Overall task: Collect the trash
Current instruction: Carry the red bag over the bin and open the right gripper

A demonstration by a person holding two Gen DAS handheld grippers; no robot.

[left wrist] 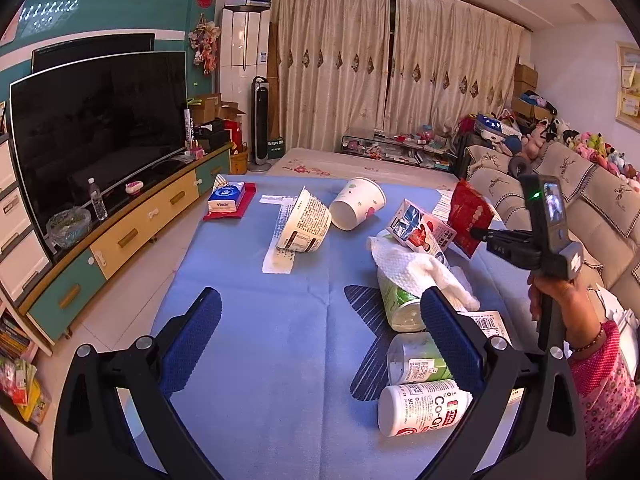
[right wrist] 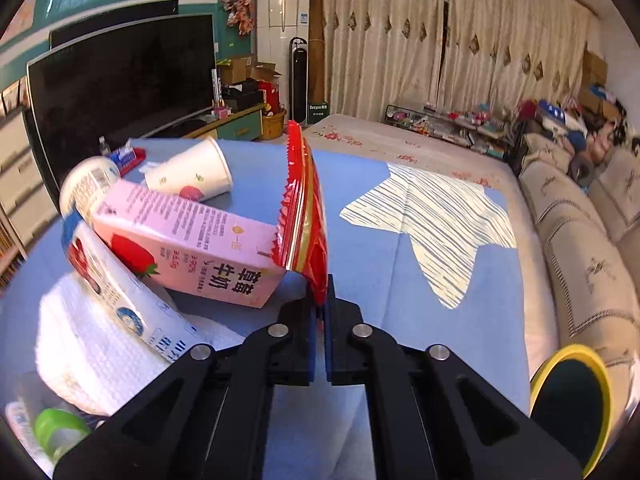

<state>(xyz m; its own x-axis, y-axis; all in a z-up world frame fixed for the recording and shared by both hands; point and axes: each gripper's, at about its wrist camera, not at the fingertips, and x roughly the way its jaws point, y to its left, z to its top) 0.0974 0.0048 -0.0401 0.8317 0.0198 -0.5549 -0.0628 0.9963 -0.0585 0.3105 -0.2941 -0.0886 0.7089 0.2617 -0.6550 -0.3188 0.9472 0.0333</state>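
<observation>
From the left wrist, the left gripper (left wrist: 320, 344) hangs wide open with nothing in it, above the blue tablecloth (left wrist: 248, 320). The white pill bottle (left wrist: 424, 408) lies on its side just right of it, nearest this hand. From the right wrist, the right gripper (right wrist: 319, 304) pinches the red wrapper (right wrist: 304, 200), which stands up on edge. The yellow-rimmed bin (right wrist: 572, 400) waits low on the right.
</observation>
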